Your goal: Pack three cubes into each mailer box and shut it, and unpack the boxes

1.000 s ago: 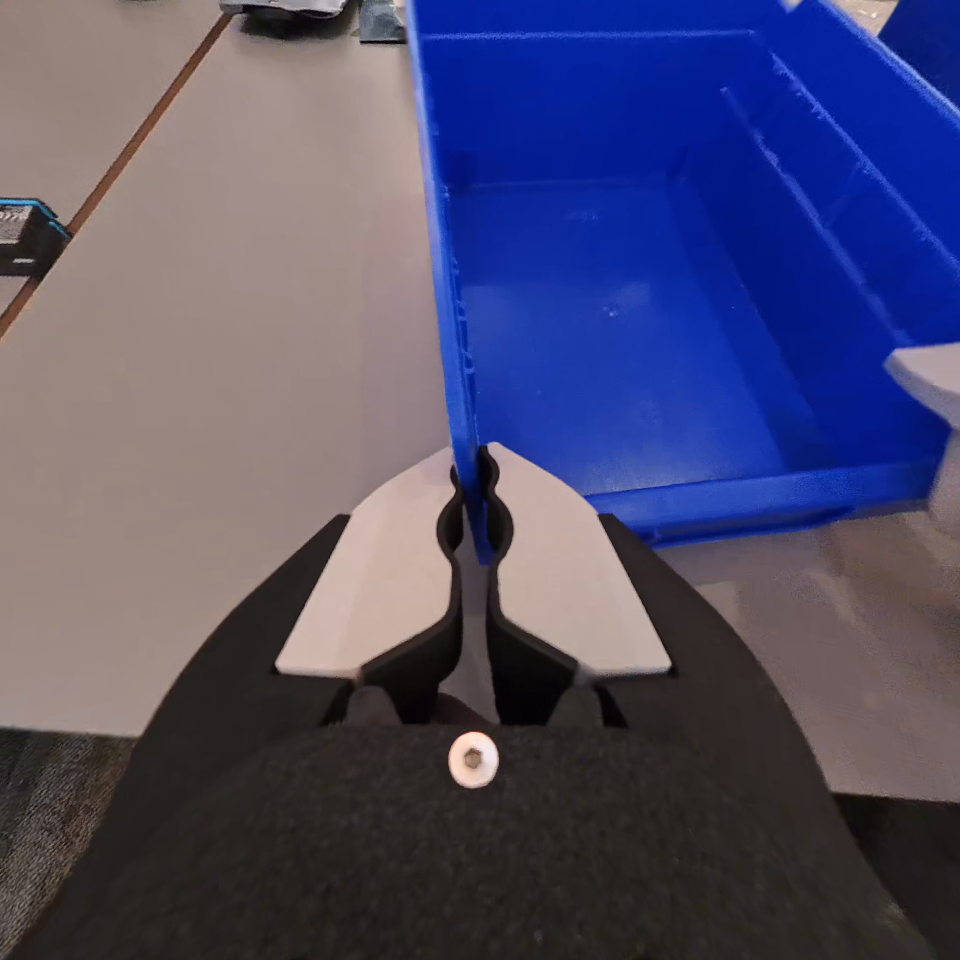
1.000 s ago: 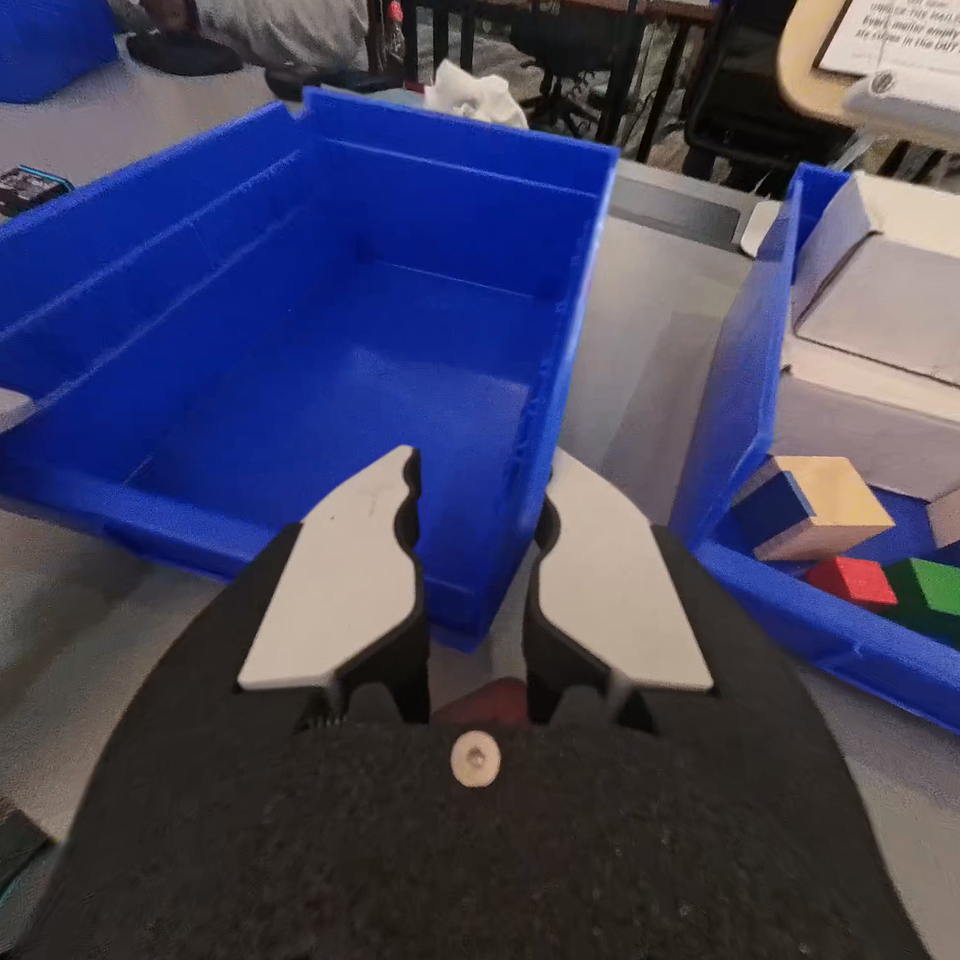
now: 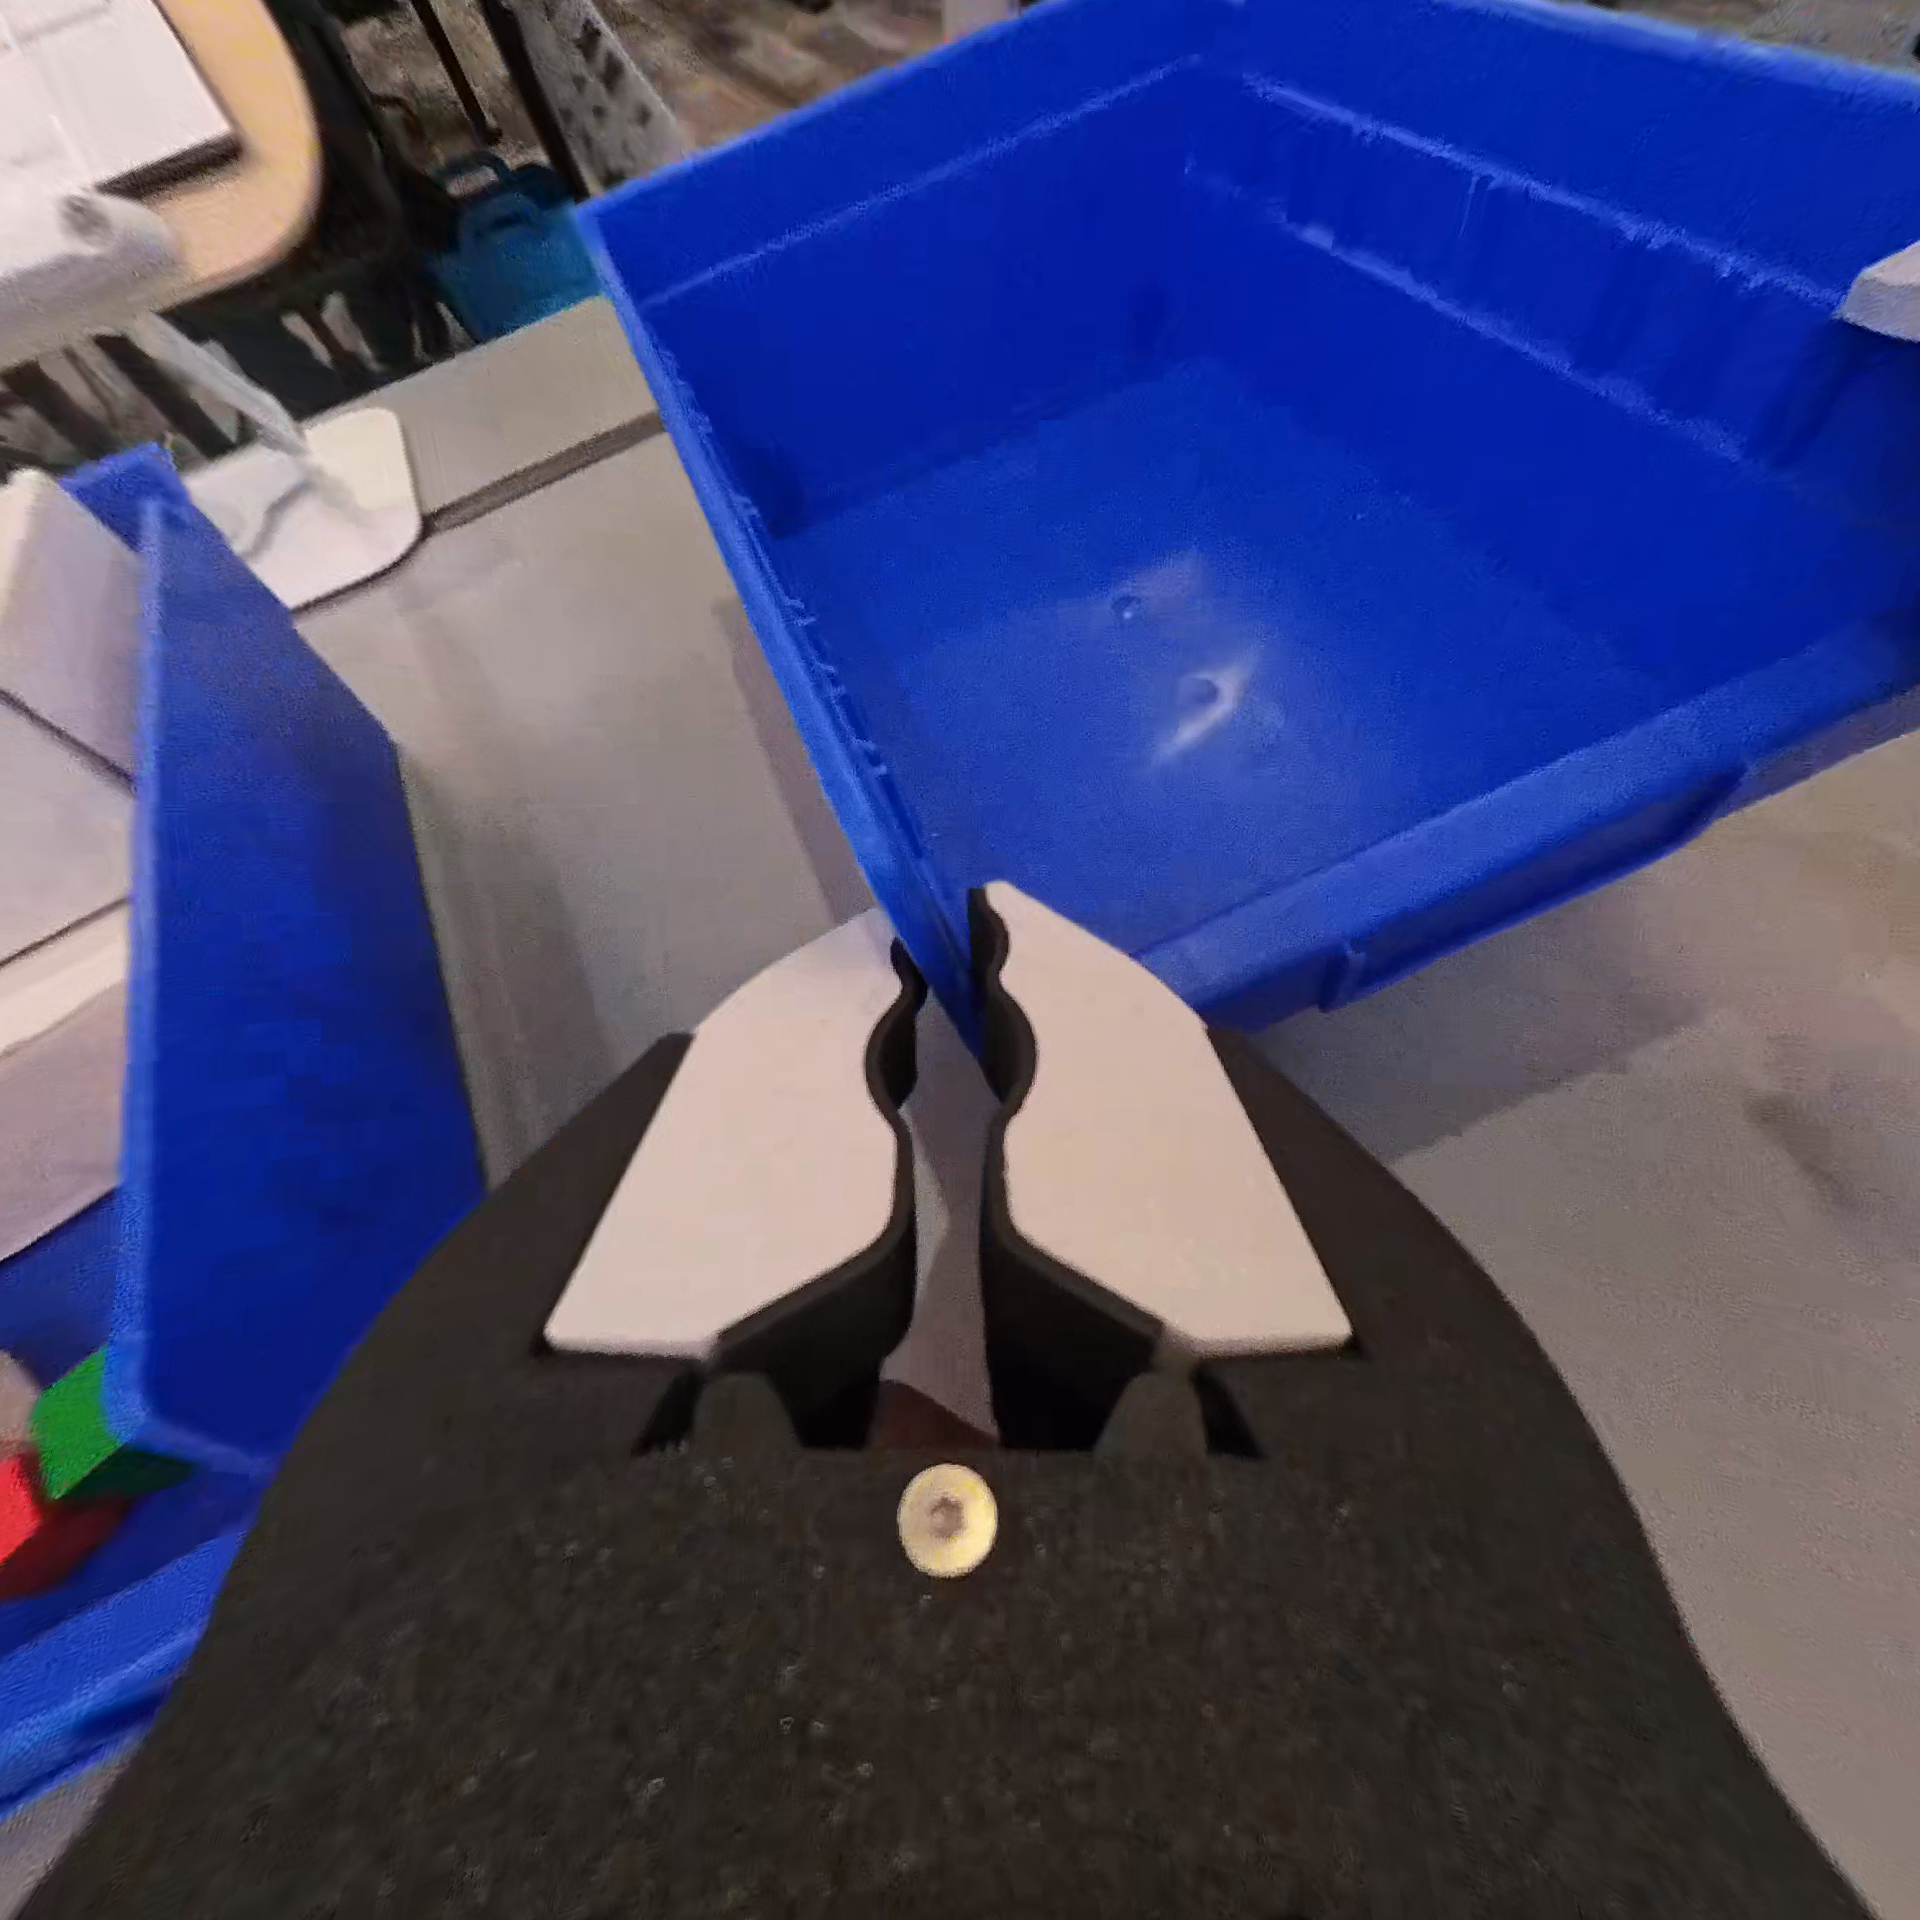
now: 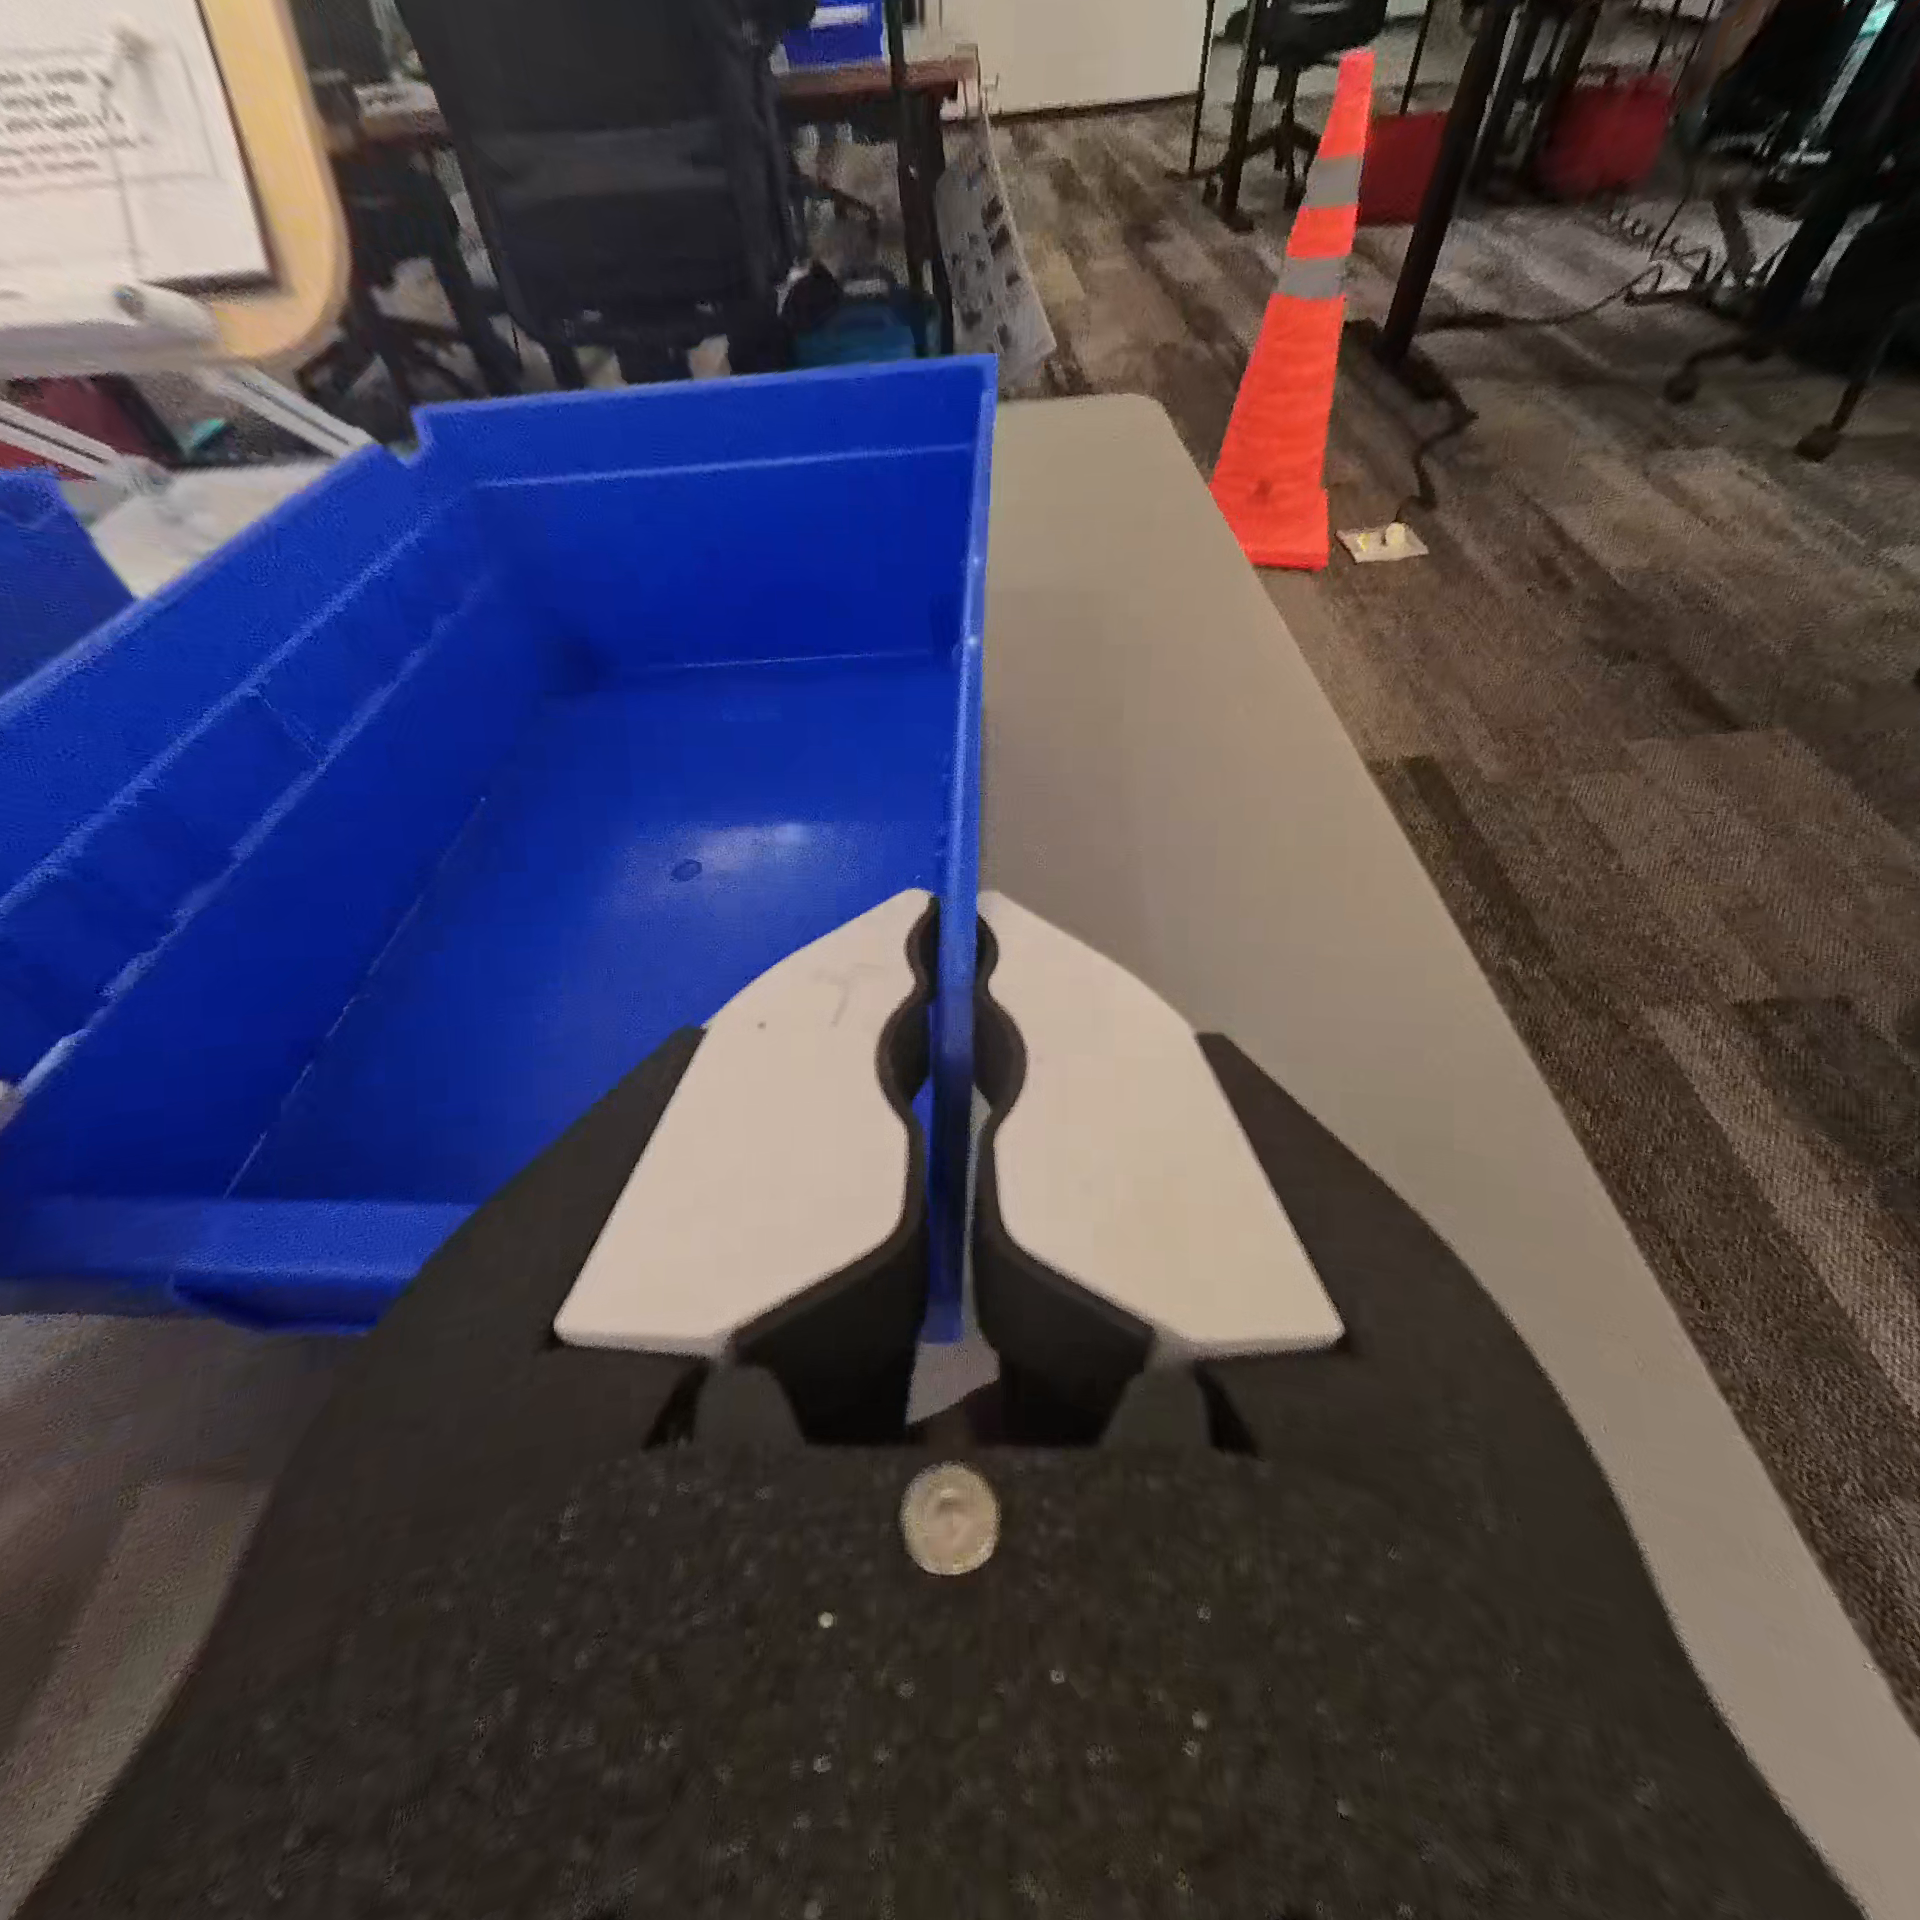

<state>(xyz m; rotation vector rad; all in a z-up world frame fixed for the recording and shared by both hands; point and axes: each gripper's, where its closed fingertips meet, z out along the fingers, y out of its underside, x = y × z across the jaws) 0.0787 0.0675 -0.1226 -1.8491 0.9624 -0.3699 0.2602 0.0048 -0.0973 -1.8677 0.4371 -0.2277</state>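
In the left wrist view, the left gripper (image 3: 943, 935) is pinched on a corner wall of the empty blue bin (image 3: 1247, 644), presumably so that it can be carried by two sides. To its left, a second blue bin (image 3: 270, 935) is seen, with a green cube (image 3: 73, 1429), a red cube (image 3: 16, 1507) and pale mailer boxes (image 3: 52, 727) inside.

In the right wrist view, the right gripper (image 4: 958, 925) is clamped on the opposite side wall. The grey table (image 4: 1195, 831) ends just beside it; an orange cone (image 4: 1294, 343) is seen on the floor beyond
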